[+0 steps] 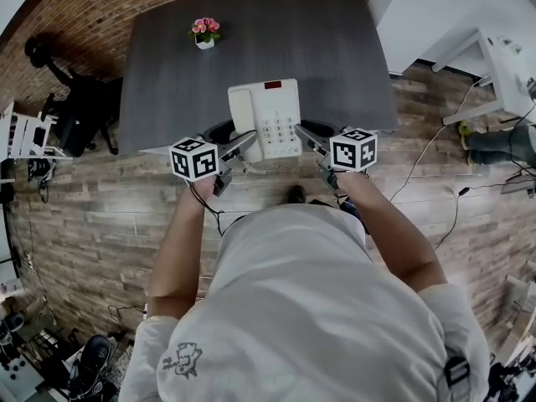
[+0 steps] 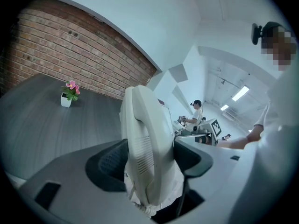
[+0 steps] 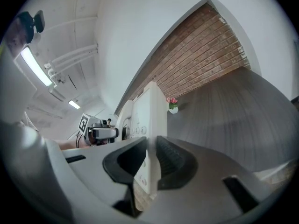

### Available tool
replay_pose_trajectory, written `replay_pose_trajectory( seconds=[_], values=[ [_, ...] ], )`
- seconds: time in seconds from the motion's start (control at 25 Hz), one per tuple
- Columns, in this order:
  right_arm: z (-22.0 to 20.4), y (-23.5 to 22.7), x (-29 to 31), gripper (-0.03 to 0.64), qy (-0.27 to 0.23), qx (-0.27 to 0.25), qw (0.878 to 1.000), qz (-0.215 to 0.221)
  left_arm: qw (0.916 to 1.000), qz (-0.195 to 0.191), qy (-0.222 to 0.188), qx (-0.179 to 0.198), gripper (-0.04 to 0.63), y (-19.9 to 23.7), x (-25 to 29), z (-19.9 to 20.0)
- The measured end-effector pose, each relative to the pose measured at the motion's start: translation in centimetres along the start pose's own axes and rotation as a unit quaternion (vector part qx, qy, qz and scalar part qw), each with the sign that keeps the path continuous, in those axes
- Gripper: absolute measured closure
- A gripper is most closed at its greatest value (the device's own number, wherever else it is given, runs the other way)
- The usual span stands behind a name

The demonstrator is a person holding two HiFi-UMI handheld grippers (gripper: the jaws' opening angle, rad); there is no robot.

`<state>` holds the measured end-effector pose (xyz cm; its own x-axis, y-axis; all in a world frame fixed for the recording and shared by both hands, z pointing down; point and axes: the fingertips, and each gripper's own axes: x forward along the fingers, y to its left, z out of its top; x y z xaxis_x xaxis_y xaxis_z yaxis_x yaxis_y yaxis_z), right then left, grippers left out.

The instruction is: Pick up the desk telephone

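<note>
Head view shows the desk telephone (image 1: 266,120) overhanging the tabletop's (image 1: 167,74) near edge, clamped from both sides. The left gripper (image 1: 239,146) holds the handset (image 2: 145,139) side with wide jaws, and the right gripper (image 1: 305,134) pinches the thin right edge narrowly. Uneven lifting could tip the telephone, unseating the handset or slipping that edge free.

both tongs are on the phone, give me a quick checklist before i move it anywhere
1. Left tongs clamped on the handset side of the white plastic desk telephone: ok
2. Right tongs clamped on its right edge: ok
3. White handset seated on its cradle: ok
4. Telephone clear of the dark grey wooden table: cannot tell; its near end overhangs the edge
5. Small white pot of pink flowers out of the way: ok, far side
6. Coiled cord free of snags: cannot tell
</note>
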<state>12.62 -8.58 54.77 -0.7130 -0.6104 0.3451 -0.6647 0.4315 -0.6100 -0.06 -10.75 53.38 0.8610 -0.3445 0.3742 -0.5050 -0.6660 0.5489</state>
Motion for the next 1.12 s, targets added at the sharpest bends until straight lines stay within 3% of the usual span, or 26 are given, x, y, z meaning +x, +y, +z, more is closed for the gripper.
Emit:
replay_pose_trajectory(
  seconds=[0.64, 1.12],
  values=[
    [-5.1, 10.4, 2.8, 0.545, -0.016, -0.003, 1.000, -0.008, 0.9998, -0.016, -0.007, 0.013, 0.272, 0.2, -11.2, -2.9],
    [-11.6, 19.2, 4.6, 0.546, -0.012, -0.012, 1.000, -0.018, 0.9994, -0.032, -0.011, 0.001, 0.272, 0.4, -20.7, -8.4]
  ],
)
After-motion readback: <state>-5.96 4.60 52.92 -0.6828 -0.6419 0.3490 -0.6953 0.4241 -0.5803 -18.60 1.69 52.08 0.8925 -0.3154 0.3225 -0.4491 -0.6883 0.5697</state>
